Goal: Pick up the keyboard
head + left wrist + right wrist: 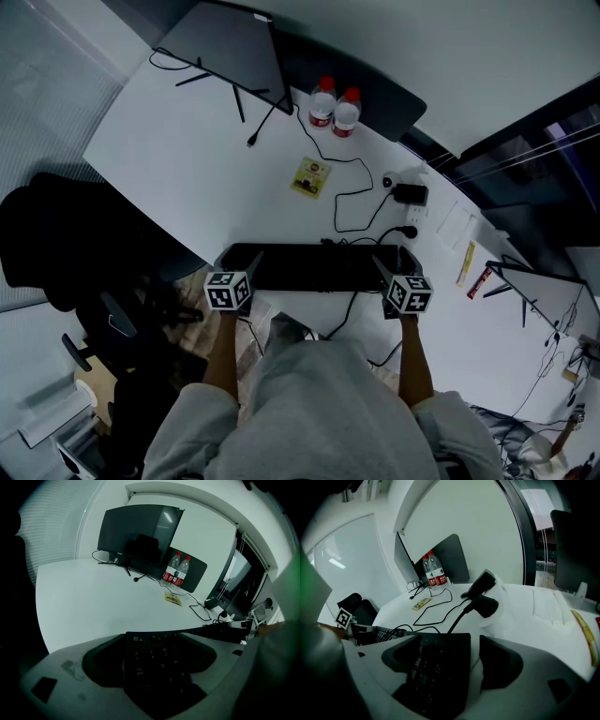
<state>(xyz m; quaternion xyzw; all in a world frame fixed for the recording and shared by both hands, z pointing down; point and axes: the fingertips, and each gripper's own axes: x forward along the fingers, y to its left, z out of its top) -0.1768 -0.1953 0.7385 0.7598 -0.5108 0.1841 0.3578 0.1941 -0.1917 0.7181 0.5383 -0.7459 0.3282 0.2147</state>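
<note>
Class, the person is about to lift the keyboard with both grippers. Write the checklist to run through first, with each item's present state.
1. Left gripper straddles one end of the keyboard: ok.
2. Right gripper straddles the other end: ok.
3. Right gripper closed on the keyboard: not ok, a gap shows beside one jaw.
4. Left gripper closed firmly: cannot tell.
5. Black cable free of the keyboard: cannot tell.
6. Water bottles well clear: ok.

The head view looks steeply down on the tabletop (187,159). Both gripper views sit close over the keyboard (159,663) and share the 2 bottles (177,571).
</note>
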